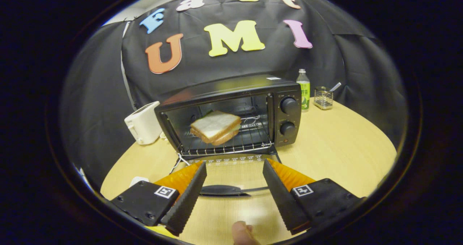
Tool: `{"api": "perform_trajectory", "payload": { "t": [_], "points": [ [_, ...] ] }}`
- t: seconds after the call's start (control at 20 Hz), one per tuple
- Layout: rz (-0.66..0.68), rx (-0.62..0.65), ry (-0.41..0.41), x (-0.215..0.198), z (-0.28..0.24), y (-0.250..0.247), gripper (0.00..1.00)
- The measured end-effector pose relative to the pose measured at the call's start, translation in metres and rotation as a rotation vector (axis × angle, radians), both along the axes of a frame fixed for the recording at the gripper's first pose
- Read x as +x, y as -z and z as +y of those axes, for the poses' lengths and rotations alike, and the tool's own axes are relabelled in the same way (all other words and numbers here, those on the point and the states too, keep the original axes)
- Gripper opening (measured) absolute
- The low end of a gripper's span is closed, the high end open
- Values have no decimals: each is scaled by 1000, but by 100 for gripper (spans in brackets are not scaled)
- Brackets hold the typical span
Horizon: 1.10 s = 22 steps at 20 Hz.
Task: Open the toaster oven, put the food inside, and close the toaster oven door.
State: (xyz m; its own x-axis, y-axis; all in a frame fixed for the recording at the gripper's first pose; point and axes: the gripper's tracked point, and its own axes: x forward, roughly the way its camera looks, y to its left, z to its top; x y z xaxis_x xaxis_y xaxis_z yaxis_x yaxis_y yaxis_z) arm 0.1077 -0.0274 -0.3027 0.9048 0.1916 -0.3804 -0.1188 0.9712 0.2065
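Observation:
A black toaster oven (253,89) stands on the round wooden table (336,147) with its glass door (231,172) folded down flat toward me. A white-bread sandwich (216,127) lies on the wire rack (253,138) inside the cavity. The door's dark handle (221,190) lies between my two fingers, near their tips. My gripper (234,165) is open, fingers wide apart on either side of the lowered door, touching nothing. The sandwich is well beyond the fingertips.
A white pop-up toaster (143,123) sits left of the oven. Behind the oven's right side stand a green-labelled bottle (303,89) and a small wire holder (323,97). A person's fingertip (241,233) shows below the fingers. Bare tabletop spreads right of the oven.

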Motion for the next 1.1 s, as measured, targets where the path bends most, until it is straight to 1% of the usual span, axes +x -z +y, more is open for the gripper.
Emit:
{"api": "perform_trajectory", "payload": {
  "t": [0.3, 0.4, 0.55, 0.65, 0.75, 0.85, 0.9, 1.1],
  "points": [
    [-10, -13, -5, -23, 25, 38, 100],
    [17, -29, -16, -24, 29, 54, 100],
    [64, -20, -35, -27, 37, 70, 100],
    [75, -39, -38, -26, 38, 73, 100],
    [50, -82, -33, -19, 37, 70, 100],
    [98, -118, -35, -16, 39, 81, 100],
    [79, -133, -23, -14, 37, 76, 100],
    [103, -223, 9, -16, 38, 81, 100]
  ]
}}
